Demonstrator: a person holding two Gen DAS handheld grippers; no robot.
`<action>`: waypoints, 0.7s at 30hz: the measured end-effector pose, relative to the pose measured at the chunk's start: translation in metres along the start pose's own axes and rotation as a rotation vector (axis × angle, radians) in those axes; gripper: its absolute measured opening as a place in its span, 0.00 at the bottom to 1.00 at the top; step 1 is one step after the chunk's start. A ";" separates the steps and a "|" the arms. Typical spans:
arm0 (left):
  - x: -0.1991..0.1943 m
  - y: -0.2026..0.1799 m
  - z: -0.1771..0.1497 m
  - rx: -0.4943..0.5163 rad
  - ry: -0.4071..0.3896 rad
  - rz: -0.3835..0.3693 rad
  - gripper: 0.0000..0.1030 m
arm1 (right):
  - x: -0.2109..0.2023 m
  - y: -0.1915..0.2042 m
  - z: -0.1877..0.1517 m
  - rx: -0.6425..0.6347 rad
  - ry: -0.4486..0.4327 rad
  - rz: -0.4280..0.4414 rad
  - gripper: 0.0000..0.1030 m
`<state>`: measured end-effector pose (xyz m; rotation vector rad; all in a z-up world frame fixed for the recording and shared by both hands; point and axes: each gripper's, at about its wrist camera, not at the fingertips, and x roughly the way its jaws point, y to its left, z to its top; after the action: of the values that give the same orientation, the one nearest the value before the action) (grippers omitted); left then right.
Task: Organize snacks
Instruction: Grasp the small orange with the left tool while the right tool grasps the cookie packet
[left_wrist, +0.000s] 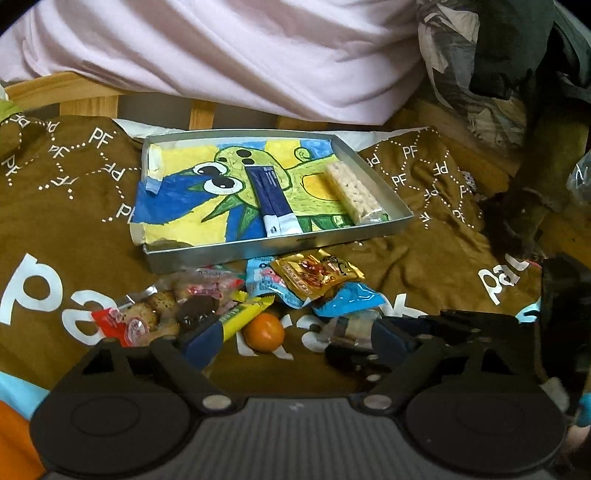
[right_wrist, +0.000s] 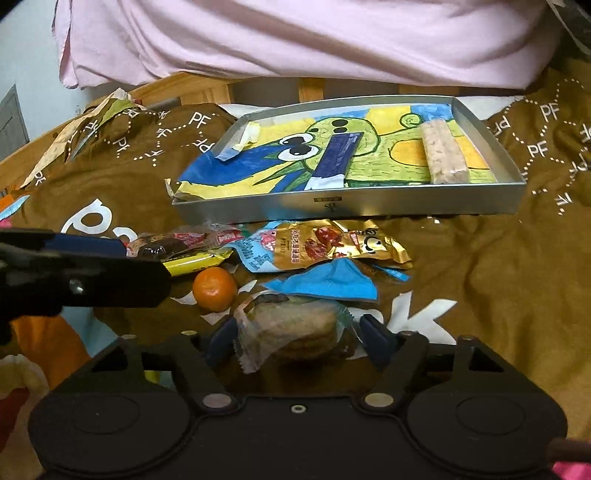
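Right tongs (right_wrist: 295, 338) straddle wrapped cookie (right_wrist: 295, 328) — grip unclear; left tongs (left_wrist: 295, 338) gape, empty.

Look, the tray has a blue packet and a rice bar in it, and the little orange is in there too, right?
Not quite. The blue packet and rice bar are in the tray, but the right wrist view shows the orange outside it, on the brown cloth with the other snacks.

The shallow rectangular silver tray (right_wrist: 369, 206) looks like brushed matt metal, lined with crayon-coloured paper (right_wrist: 388, 162). The gold snack packet (right_wrist: 332, 247) is glossy crinkled foil. The brown printed cloth (right_wrist: 480, 258) is soft, matt, wrinkled.
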<state>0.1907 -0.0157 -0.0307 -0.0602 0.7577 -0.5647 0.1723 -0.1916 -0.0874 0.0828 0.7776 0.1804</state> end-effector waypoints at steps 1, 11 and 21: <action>0.000 0.000 0.000 -0.003 0.002 -0.005 0.86 | -0.004 0.000 -0.001 -0.001 0.004 -0.006 0.62; 0.017 -0.006 -0.004 -0.019 0.049 -0.037 0.77 | -0.052 -0.003 -0.007 -0.052 -0.055 -0.128 0.61; 0.052 -0.008 -0.005 -0.054 0.085 0.075 0.68 | -0.056 -0.012 -0.010 -0.032 -0.051 -0.152 0.61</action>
<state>0.2143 -0.0478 -0.0659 -0.0579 0.8547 -0.4780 0.1280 -0.2141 -0.0576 -0.0018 0.7271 0.0462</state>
